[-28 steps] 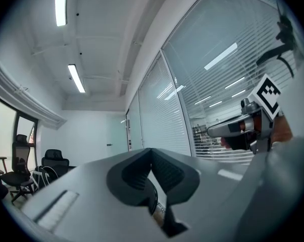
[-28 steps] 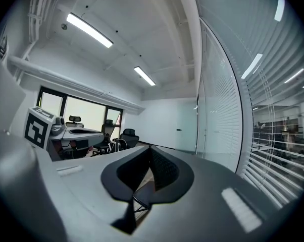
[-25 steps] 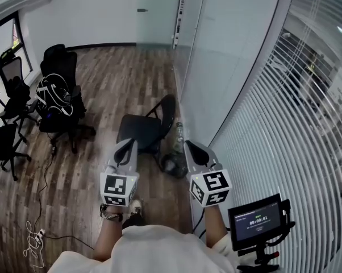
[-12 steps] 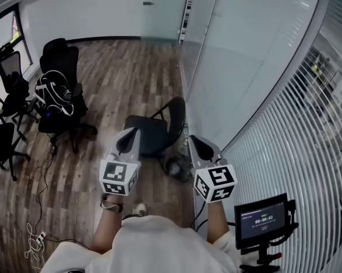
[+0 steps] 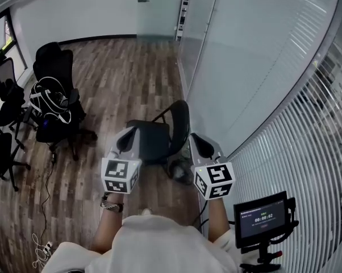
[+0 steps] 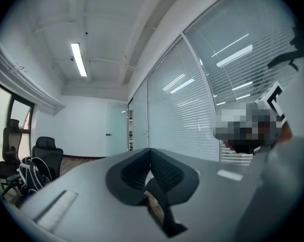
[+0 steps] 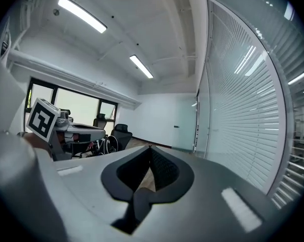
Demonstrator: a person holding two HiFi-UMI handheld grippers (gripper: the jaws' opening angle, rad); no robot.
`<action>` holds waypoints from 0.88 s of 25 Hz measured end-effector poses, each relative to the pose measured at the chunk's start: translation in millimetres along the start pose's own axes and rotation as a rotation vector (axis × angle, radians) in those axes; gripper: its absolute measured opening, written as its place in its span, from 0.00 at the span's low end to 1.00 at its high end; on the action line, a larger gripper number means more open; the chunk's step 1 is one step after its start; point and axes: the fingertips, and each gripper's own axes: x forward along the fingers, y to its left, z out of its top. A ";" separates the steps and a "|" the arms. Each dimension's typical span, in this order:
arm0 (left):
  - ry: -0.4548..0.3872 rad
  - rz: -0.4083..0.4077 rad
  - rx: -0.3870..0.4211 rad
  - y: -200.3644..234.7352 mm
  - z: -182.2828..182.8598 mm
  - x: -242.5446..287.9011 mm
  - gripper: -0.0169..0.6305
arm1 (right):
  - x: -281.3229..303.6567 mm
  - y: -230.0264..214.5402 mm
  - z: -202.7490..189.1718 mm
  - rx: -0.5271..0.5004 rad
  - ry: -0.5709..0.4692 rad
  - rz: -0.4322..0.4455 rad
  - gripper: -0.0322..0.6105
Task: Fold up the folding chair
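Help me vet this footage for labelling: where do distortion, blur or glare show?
Head view: wide-angle bend curves the blinds; folding chair clear, evenly lit. Left gripper view: fisheye with black corners, left hand-held gripper soft up close. Right gripper view: same fisheye, ceiling light strips bright, right hand-held gripper slightly soft.

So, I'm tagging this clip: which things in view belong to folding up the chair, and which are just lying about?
Job: folding chair, unfolded by the glass wall; left gripper and right gripper, both shut, empty.
Lying about: office chairs; backpack on one; floor cable; small screen; dark object beside the folding chair.
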 end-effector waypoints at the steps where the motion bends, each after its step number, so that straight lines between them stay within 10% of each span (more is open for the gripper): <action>1: -0.004 -0.002 -0.002 4.3 -1.2 2.8 0.01 | 5.4 1.6 1.4 0.001 -0.018 0.009 0.05; 14: -0.010 -0.049 0.028 41.8 -7.5 45.2 0.01 | 61.0 -2.1 1.2 0.101 0.019 -0.003 0.05; 22: 0.008 -0.048 0.013 71.8 -10.7 86.1 0.01 | 113.1 -17.8 5.8 -0.016 0.077 -0.021 0.05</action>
